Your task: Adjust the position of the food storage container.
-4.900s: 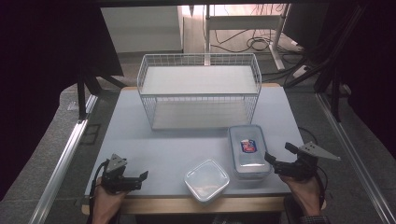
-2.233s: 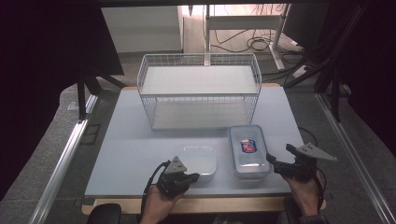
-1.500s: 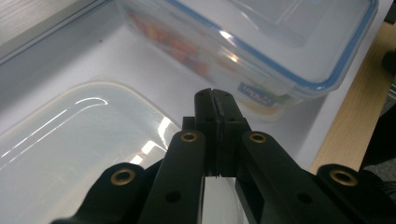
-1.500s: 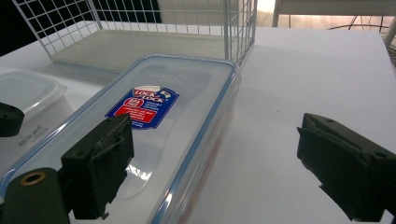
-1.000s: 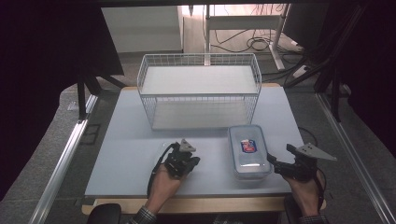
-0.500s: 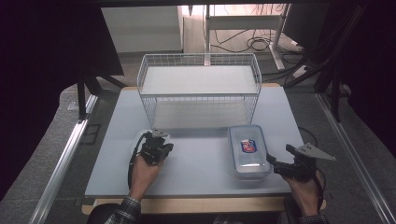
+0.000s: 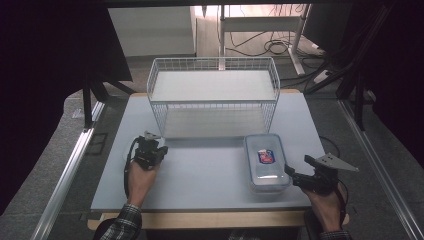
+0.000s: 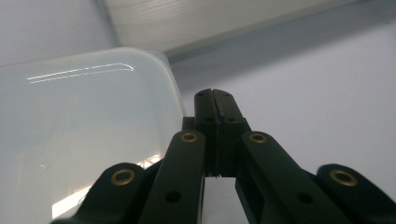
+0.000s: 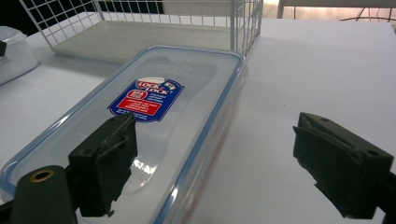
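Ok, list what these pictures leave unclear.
High view: the left gripper covers most of the translucent container.
Left gripper view: the shut jaws hide whether they pinch its rim.
Right gripper view: the lidded box is cut off by the bottom edge.

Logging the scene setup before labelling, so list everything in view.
table: 1, pale grey top, centre of the high view
wire basket: 1, white, far middle of the table, nothing inside
lidded box: 1, clear with a blue rim and a red and blue label, near right of the table
translucent tub: 1, milky white, on the table's left, against the left gripper's side
cables: several, black, on the floor beyond the table
left gripper: 1, black, jaws shut, tub rim beside them
right gripper: 1, black, jaws open at the near end of the lidded box, one above the lid, one above the table
hands: 2, left hand and right hand, at the near edge
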